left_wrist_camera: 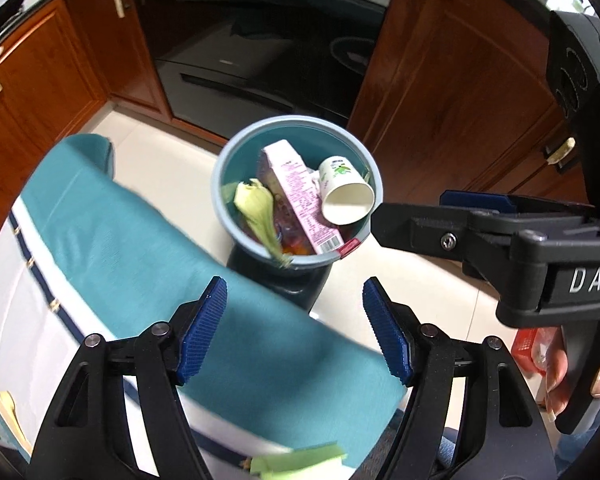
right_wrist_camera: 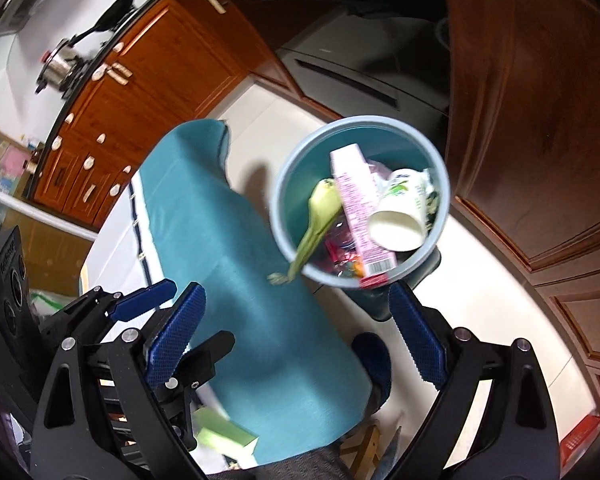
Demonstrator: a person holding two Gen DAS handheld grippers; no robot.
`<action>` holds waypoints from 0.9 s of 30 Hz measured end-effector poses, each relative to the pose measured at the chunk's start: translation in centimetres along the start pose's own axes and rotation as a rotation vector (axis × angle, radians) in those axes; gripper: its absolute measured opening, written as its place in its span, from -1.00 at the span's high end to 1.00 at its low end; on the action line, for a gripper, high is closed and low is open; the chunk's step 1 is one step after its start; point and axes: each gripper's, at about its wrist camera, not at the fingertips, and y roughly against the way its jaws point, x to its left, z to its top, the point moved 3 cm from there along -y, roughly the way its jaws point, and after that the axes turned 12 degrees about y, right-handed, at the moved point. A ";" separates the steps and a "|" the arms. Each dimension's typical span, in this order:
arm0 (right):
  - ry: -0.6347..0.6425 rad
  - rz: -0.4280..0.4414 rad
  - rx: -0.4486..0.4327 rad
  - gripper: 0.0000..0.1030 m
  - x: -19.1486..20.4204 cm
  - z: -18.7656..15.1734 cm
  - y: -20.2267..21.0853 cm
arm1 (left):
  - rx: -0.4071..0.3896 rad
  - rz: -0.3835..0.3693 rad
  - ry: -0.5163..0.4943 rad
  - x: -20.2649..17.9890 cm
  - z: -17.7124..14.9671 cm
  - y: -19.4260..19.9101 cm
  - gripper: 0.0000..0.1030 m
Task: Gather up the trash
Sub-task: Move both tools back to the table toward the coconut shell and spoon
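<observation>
two handheld grippers hang over a kitchen tabletop, both angled down toward a bin of collected rubbish. nearest the lens in the left wrist view, the left gripper has its blue ribbed pads well apart with nothing between them, only the teal cloth that drapes the white tabletop below. a pale green vegetable scrap lies on the near end of that cloth, at the bottom edge of the view. to the side, the right gripper stands open and empty too in its own view, the person's fingers curled round its black handle.

just past the cloth's far edge, on the pale tiled floor, sits the round light-blue trash bin — the task's rubbish is already inside. a pink carton leans across the middle, a white paper cup with a green print lies on its side against the carton, and a green corn husk hangs over the near rim. bright wrappers show beneath them — too jumbled to tell apart.

beyond the bin stand brown wooden cabinets and a dark glass-fronted appliance; a steel pot sits on the far counter in the right wrist view.
</observation>
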 end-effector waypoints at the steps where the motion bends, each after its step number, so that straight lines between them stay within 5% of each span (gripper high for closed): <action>1: 0.014 0.004 0.000 -0.74 1.0 -0.3 0.2 | -0.009 0.001 0.009 0.6 -0.5 0.7 -0.39; 15: 0.202 0.084 0.072 -0.74 14.3 -5.0 -1.2 | -0.062 0.073 0.179 11.8 -10.4 7.0 -0.40; 27: 0.446 0.191 0.257 -0.74 28.5 -12.0 -8.0 | -0.055 0.250 0.479 27.4 -25.0 11.0 -0.40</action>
